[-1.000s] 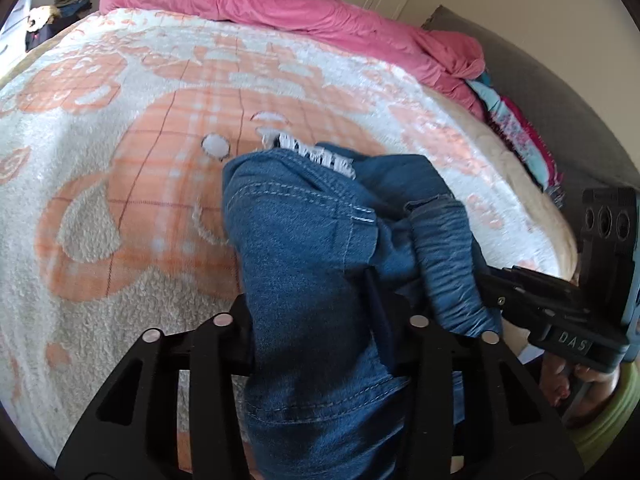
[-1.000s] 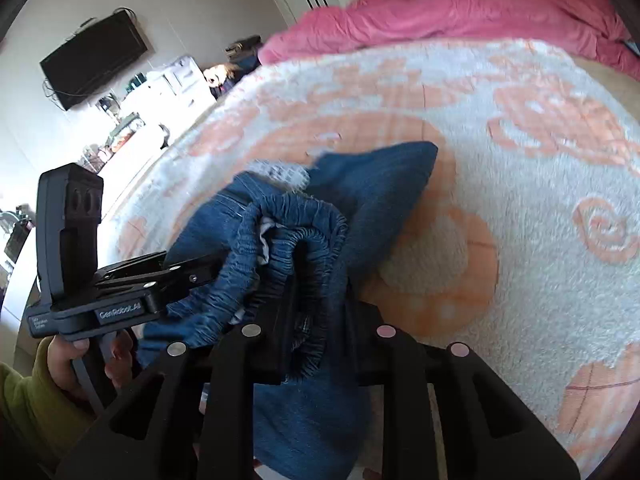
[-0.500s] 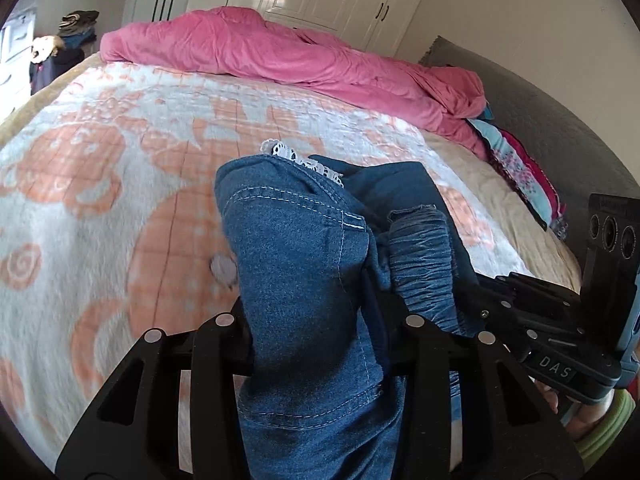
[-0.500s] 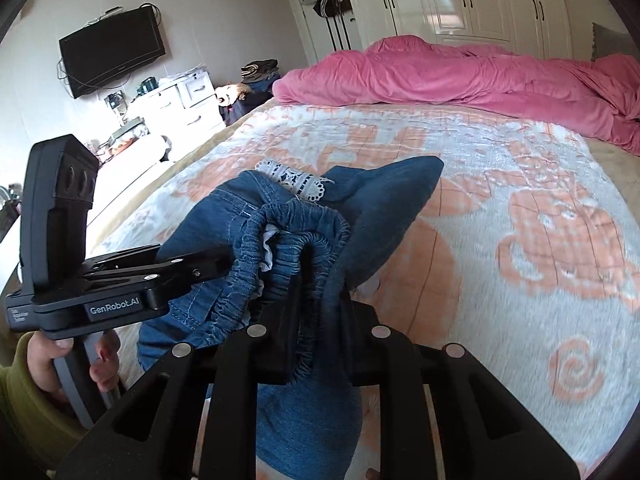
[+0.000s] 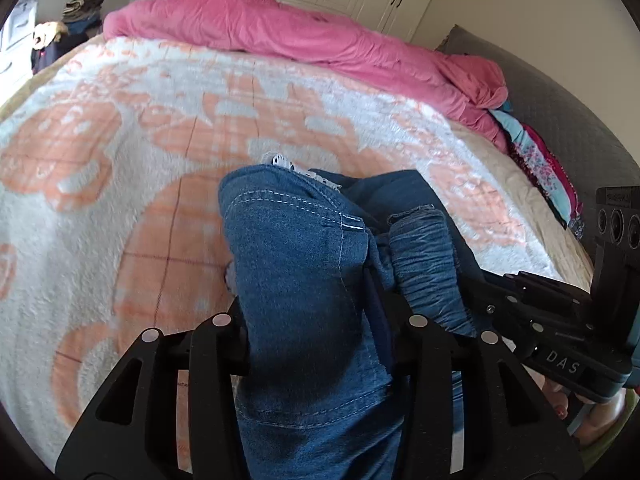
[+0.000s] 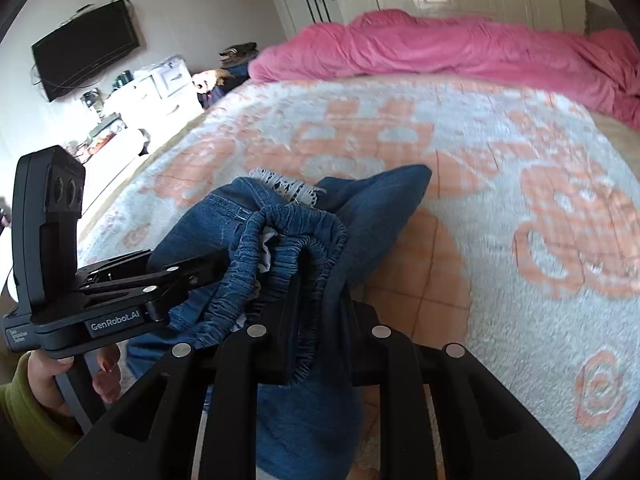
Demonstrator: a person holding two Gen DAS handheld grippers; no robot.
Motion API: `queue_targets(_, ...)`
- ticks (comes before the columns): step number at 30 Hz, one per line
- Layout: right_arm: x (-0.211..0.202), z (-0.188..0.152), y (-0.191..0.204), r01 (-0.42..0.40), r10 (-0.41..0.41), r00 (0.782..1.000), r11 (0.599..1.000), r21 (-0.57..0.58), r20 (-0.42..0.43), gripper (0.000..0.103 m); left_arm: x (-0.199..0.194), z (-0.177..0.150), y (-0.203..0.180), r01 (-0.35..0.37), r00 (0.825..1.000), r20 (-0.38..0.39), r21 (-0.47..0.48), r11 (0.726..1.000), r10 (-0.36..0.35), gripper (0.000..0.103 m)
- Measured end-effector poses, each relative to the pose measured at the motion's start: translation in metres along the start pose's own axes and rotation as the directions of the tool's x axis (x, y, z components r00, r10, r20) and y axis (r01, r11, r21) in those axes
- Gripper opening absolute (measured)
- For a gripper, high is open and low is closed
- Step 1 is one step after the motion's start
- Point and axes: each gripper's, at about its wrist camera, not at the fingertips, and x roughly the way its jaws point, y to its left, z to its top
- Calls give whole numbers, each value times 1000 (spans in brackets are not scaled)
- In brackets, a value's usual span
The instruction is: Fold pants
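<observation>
Left wrist view: pants (image 5: 304, 280) are bunched and held up above the bed (image 5: 120, 200), nearer to us than the pink duvet (image 5: 300, 36) at its far end. Judgement: folding is early, nothing is laid flat yet; the denim still needs spreading on the bed, legs stacked, then folding over. Left gripper (image 5: 316, 320) has a thick wad of denim between its fingers (image 5: 416, 344); the fingers are easing apart, though the cloth fills the gap and looks pinched. Right gripper (image 5: 480, 300) comes in beside the pants on the side away from the dresser, clamped on the ruched waistband.

Right wrist view: same bundle, pants (image 6: 360, 216) hang over the bed (image 6: 520, 200), on the near side of the pink duvet (image 6: 460, 48). A strip of white lace (image 6: 292, 188) pokes out at the top of the wad. Right gripper (image 6: 316, 320) has its fingers (image 6: 260, 336) nearly together, pinching the elastic waistband (image 6: 296, 232); they are opening slightly, with cloth between them. Left gripper (image 6: 212, 268) grips the denim from the dresser side; a hand (image 6: 44, 372) in a green sleeve holds it.
</observation>
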Motion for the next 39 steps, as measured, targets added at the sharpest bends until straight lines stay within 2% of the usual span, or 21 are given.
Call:
queue_targets(5,10,-7,-14,15,-13,999,998,57,-43,23,7,-4,6,-13,1000,-22,-15,1000,13,45)
queue_targets(6,12,-9,-16,28,-24,998,998,64,-53,28,8,-4,7,-15,1000,-26,-20,1000,15,48)
queue_targets(8,15,-13,-22,37,-31,997,995,91,-73,32,11,-7,10,-17,999,-38,-32,999,15,52)
queue_targets(9,16,-14,-23,47,-39,996,994,96,-78,41,12,-8,11,-19,999,-42,-37,999,18,55)
queue_targets(11,18,-18,-28,71,-61,994,991,111,-92,49,14,-10,12,-21,999,-49,-43,999,19,58)
queue_targets(17,20,-22,-34,100,-88,991,988,114,-101,58,16,-13,13,-28,998,-56,-44,999,26,64)
queue_targets(26,9,-23,-32,126,-119,990,988,92,-75,69,9,-16,13,-21,998,-52,-53,998,18,69)
queue_targets(31,-4,-24,-26,129,-127,991,989,67,-40,69,-1,-18,9,-9,999,-40,-50,999,7,74)
queue_targets(32,-7,-24,-25,129,-128,991,990,61,-30,74,-5,-18,7,-7,999,-35,-49,999,5,76)
queue_targets(33,-11,-25,-24,130,-129,991,990,54,-19,82,-8,-18,6,-6,1000,-30,-47,999,5,77)
queue_targets(39,-38,-26,-9,144,-143,988,990,-6,63,82,-36,-16,-2,-25,999,31,-31,999,26,91)
